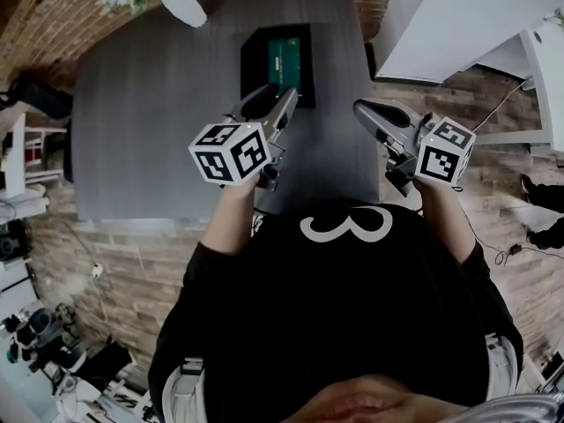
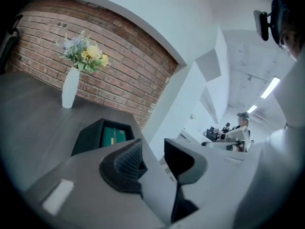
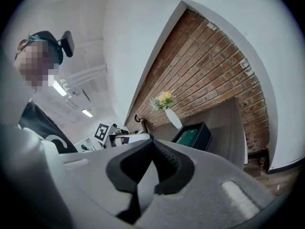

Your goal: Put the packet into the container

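A black open container (image 1: 252, 63) stands on the far part of the dark grey table (image 1: 141, 130), with a green packet (image 1: 287, 60) lying inside it. The left gripper view shows the same container (image 2: 85, 138) and packet (image 2: 113, 136), and so does the right gripper view, container (image 3: 204, 135) and packet (image 3: 187, 136). My left gripper (image 1: 271, 98) hovers just short of the container, open, with nothing between its jaws (image 2: 152, 149). My right gripper (image 1: 363, 108) is held to the right of the container, off the table's right edge, its jaws shut and empty (image 3: 152, 142).
A white vase of flowers (image 1: 181, 3) stands at the table's far edge by the brick wall. A white desk (image 1: 458, 25) fills the upper right. Cables trail on the wooden floor (image 1: 507, 249) at the right. Equipment crowds the left side (image 1: 26, 192).
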The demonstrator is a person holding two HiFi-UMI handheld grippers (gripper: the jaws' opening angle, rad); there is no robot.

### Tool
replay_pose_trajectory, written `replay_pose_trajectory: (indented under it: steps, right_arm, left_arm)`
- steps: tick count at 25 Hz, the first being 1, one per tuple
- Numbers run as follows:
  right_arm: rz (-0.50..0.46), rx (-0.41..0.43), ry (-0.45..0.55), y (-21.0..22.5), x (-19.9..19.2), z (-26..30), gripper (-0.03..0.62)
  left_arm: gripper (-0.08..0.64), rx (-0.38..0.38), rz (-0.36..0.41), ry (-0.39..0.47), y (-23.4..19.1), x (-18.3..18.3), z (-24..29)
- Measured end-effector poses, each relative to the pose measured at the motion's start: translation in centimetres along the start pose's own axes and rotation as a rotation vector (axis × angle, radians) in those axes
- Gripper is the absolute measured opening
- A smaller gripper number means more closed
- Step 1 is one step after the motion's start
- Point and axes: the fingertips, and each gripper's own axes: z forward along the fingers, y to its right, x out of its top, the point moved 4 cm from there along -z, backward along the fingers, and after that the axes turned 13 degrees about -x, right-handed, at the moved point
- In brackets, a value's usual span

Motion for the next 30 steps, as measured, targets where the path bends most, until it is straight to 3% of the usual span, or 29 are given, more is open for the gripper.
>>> replay_pose_trajectory:
  steps: [4, 8, 10, 24, 30]
  right_arm:
    - [-0.045, 0.046, -0.019, -1.6, 0.0, 0.4, 0.002]
    - [-0.085, 0.067, -0.032, -2.6, 0.2, 0.6, 0.002]
    - [-0.093, 0.072, -0.028, -2.9, 0.3, 0.5, 0.002]
    - [-0.128, 0.065, -0.022, -3.5, -1.0, -0.8, 0.002]
    - [-0.105, 0.055, -0.034, -3.1, -1.7, -0.3, 0.0]
  left_arm:
    - [0.071, -0.146, 0.015, 0.031, 3.2, 0.0, -1.3]
    - [0.007, -0.185, 0.043, 0.02, 5.1, -0.3, -2.6]
    - [0.012, -0.203, 0.035, 0.027, 5.8, -0.6, -3.2]
    - [0.011, -0.189, 0.06, 0.036, 7.8, -1.3, -4.1]
    - [0.011, -0.179, 0.036, 0.036, 7.0, -1.9, -4.3]
